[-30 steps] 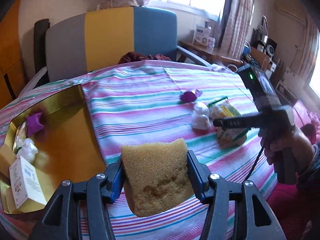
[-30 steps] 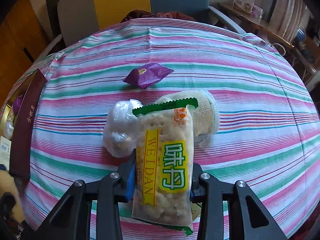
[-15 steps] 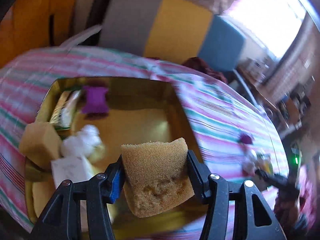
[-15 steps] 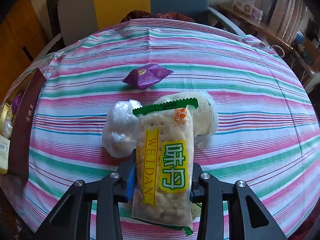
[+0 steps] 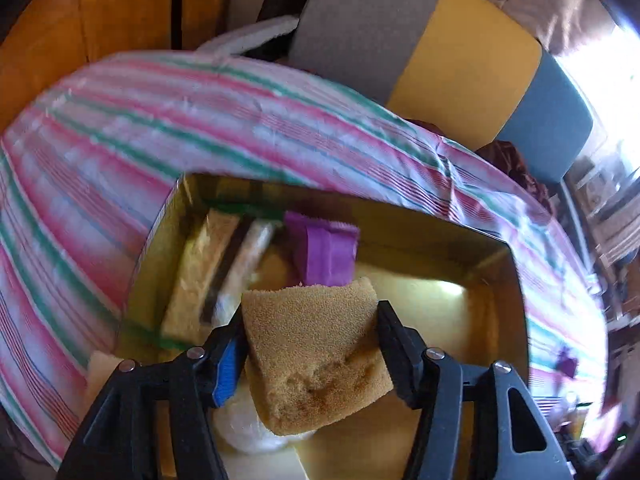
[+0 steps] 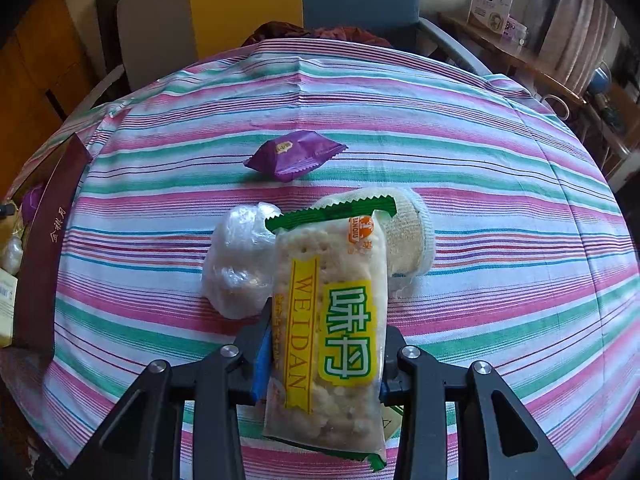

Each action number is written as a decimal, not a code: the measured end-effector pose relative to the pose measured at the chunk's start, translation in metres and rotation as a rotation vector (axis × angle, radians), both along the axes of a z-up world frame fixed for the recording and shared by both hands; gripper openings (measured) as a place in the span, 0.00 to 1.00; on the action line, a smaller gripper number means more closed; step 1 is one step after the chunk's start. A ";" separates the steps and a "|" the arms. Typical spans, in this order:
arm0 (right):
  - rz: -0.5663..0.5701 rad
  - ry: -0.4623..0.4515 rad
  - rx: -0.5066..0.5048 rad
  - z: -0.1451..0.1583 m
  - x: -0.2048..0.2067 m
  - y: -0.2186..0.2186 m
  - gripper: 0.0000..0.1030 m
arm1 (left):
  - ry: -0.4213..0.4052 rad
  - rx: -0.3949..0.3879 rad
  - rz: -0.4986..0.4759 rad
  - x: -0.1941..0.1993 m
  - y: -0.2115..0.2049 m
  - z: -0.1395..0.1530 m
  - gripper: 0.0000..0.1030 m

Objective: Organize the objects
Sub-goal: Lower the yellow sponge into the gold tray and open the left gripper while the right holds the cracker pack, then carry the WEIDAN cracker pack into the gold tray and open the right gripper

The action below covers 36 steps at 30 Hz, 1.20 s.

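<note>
Left gripper (image 5: 310, 344) poised above the gold box (image 5: 516, 280), jaws opening, yellow sponge (image 5: 316, 356) between the two fingers and touching both, tilted, far edge jutting past the tips. Beneath, inside the box: purple packet (image 5: 326, 254), long wrapped snacks (image 5: 204, 268), white plastic bundle (image 5: 244, 428). Right gripper (image 6: 326, 354) clamped on the WEIDAN cracker packet (image 6: 332, 328), lengthwise between the fingers, green seal forward, above the striped tablecloth (image 6: 500, 200). Ahead on the cloth: purple candy packet (image 6: 294, 154), clear plastic bag (image 6: 240, 260), woven roll (image 6: 412, 236).
</note>
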State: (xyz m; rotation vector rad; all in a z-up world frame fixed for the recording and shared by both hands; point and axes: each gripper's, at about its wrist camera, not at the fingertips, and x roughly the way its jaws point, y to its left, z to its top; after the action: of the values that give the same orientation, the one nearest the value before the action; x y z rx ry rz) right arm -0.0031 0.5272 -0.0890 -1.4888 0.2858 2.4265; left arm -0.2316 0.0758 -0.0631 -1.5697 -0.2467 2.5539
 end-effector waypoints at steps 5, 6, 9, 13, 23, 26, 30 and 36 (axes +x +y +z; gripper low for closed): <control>0.000 0.001 0.003 0.000 0.000 0.001 0.38 | 0.005 0.039 -0.007 -0.004 -0.003 0.008 0.71; 0.000 0.001 0.004 0.000 0.000 0.000 0.38 | 0.013 0.046 -0.001 -0.004 -0.005 0.011 0.72; -0.002 0.001 0.005 0.000 0.000 0.001 0.38 | 0.041 0.055 0.016 0.001 -0.013 0.021 0.75; -0.004 0.003 0.016 0.000 -0.001 0.000 0.38 | 0.080 0.042 0.016 0.020 -0.023 0.035 0.75; -0.022 0.062 0.055 0.020 0.007 -0.008 0.38 | 0.231 -0.013 -0.067 0.121 -0.032 0.054 0.72; -0.005 0.097 0.059 0.035 0.005 -0.027 0.38 | 0.248 -0.022 -0.084 0.139 -0.035 0.052 0.69; 0.082 0.147 0.040 0.061 -0.007 -0.075 0.38 | 0.236 -0.014 -0.092 0.152 -0.041 0.046 0.68; 0.294 0.204 -0.014 0.095 -0.043 -0.183 0.38 | 0.238 0.027 -0.076 0.163 -0.059 0.045 0.63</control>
State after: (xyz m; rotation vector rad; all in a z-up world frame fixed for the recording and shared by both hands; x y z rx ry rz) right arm -0.0465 0.3443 0.0064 -1.3727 0.1316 2.8199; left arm -0.0681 0.0171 -0.0178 -1.2260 -0.1903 2.6326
